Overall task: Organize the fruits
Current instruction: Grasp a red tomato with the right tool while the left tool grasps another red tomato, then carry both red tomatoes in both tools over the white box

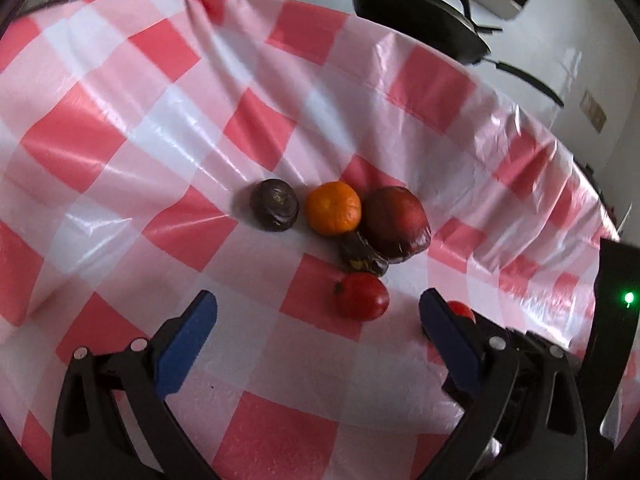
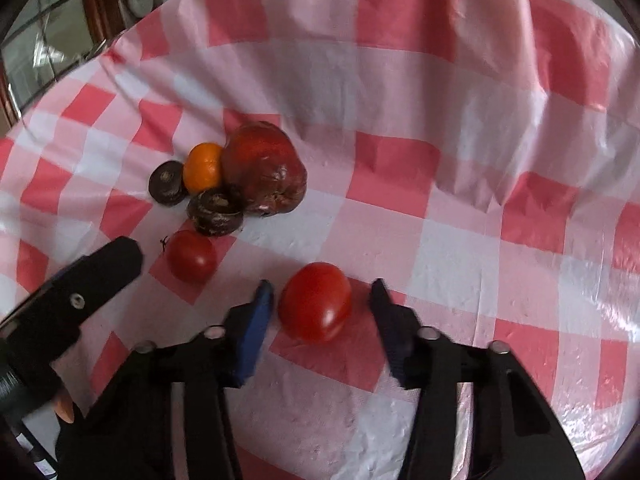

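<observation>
Fruits lie in a cluster on the red-and-white checked tablecloth (image 1: 160,128): a dark purple round fruit (image 1: 274,205), an orange (image 1: 333,208), a large dark red fruit (image 1: 396,222), a second dark fruit (image 1: 362,257) and a small tomato (image 1: 362,296). My left gripper (image 1: 318,314) is open, just short of the small tomato. In the right wrist view the same cluster shows: the orange (image 2: 203,167), the large red fruit (image 2: 264,168), the small tomato (image 2: 191,255). My right gripper (image 2: 322,300) is open with a larger tomato (image 2: 316,302) between its fingers, apart from both pads.
A black pan (image 1: 416,20) sits beyond the table's far edge. The left gripper's finger (image 2: 80,280) reaches into the right wrist view at the left. The cloth is wrinkled and drapes over the table's right edge (image 1: 560,200).
</observation>
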